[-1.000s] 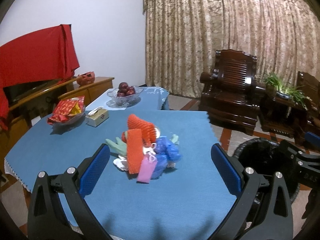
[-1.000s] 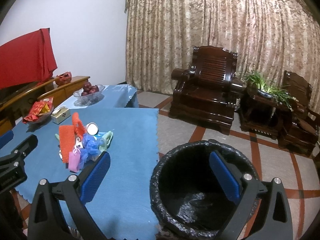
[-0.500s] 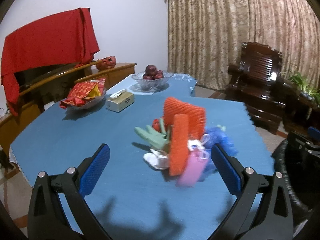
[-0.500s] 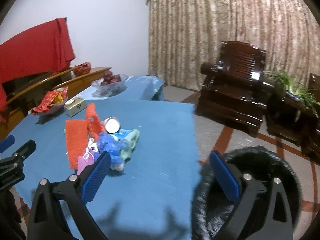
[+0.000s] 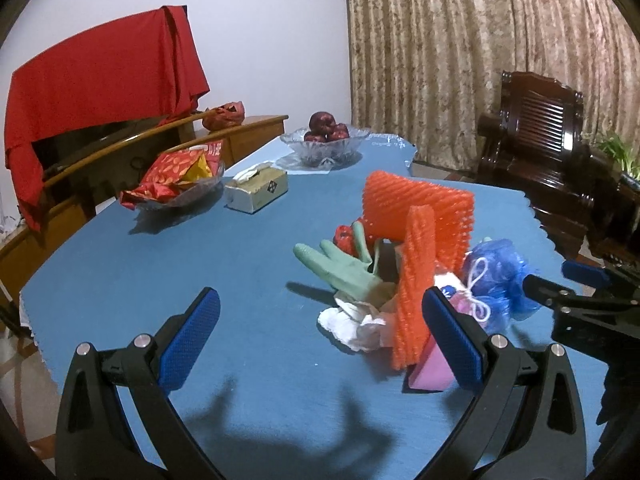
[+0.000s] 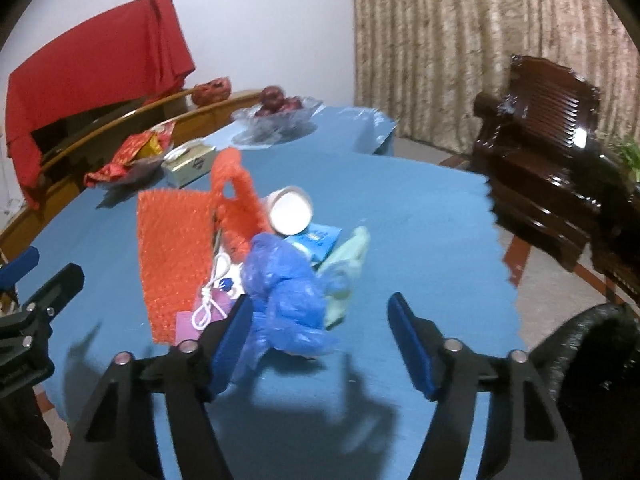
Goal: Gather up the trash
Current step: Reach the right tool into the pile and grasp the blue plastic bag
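Left gripper [image 5: 320,326]: blue-padded jaws spread wide, nothing between them. It hovers over the near part of the blue tablecloth [image 5: 160,280]; its right finger sits just in front of the trash pile.

Right gripper [image 6: 320,328]: jaws also wide apart, holding nothing. Its left finger lies just beside the crumpled blue plastic bag [image 6: 284,292]; contact cannot be judged, the view is blurred.

Trash pile, centre of the table, right of mid-line in the left wrist view:
- orange foam fruit netting [image 5: 420,248], one piece standing upright, another arched behind it
- pale green rubber glove [image 5: 340,268], fingers pointing far-left, lying against the netting
- crumpled white tissue [image 5: 352,320] at the near side, below the glove
- pink flat packet [image 5: 428,372] with a white string bow, leaning at the near-right edge
- white paper cup [image 6: 290,212] on its side, mouth towards the right wrist camera, on the far side of the pile
- light blue printed wrapper [image 6: 316,242] beside the cup

Black-lined trash bin [image 6: 592,364]: on the floor off the right edge of the table, near right corner of the right wrist view.

Far left on the table: glass dish of red snack packets [image 5: 176,180], tissue box [image 5: 258,192], glass bowl of dark red fruit [image 5: 326,140]. Dark wooden armchair [image 5: 540,136] stands before the patterned curtain [image 5: 460,40].
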`<action>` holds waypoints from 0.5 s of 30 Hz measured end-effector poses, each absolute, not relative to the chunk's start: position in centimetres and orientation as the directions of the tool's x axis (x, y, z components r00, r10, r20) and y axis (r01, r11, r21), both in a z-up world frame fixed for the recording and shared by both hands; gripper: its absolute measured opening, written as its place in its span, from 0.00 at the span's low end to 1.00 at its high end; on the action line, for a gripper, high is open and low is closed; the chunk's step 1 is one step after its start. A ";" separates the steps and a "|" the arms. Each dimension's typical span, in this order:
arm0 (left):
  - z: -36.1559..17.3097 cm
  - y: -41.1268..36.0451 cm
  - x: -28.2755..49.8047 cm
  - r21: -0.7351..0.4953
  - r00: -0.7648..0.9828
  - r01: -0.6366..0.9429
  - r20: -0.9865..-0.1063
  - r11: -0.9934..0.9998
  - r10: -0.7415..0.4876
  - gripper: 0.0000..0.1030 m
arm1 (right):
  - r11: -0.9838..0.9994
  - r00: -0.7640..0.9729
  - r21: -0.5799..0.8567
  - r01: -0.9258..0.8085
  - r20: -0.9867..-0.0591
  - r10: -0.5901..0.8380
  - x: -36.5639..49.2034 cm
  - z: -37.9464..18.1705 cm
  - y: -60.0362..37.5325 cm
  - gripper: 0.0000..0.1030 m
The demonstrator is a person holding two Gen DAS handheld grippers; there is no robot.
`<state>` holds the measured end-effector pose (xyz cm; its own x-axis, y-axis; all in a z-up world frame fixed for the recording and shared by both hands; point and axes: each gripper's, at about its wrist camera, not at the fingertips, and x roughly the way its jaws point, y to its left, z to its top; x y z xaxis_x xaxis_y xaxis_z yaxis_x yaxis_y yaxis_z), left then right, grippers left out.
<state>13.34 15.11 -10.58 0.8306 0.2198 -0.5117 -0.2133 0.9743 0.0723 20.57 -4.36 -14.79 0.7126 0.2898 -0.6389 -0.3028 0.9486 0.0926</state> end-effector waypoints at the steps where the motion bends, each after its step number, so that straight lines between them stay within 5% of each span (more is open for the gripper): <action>1: -10.7 15.3 13.5 0.071 0.829 -0.214 -0.514 0.974 0.219 0.95 | 0.945 0.701 0.099 -0.311 -0.648 0.299 20.9 -15.1 -4.1 0.55; 7: -11.6 15.3 14.3 0.065 0.823 -0.196 -0.532 0.979 0.200 0.95 | 0.917 0.642 0.142 -0.373 -0.674 0.365 21.3 -16.4 -3.4 0.16; 15: -12.5 13.9 14.9 0.061 0.817 -0.140 -0.556 0.988 0.150 0.83 | 0.909 0.654 0.163 -0.384 -0.646 0.392 19.5 -14.9 -5.2 0.11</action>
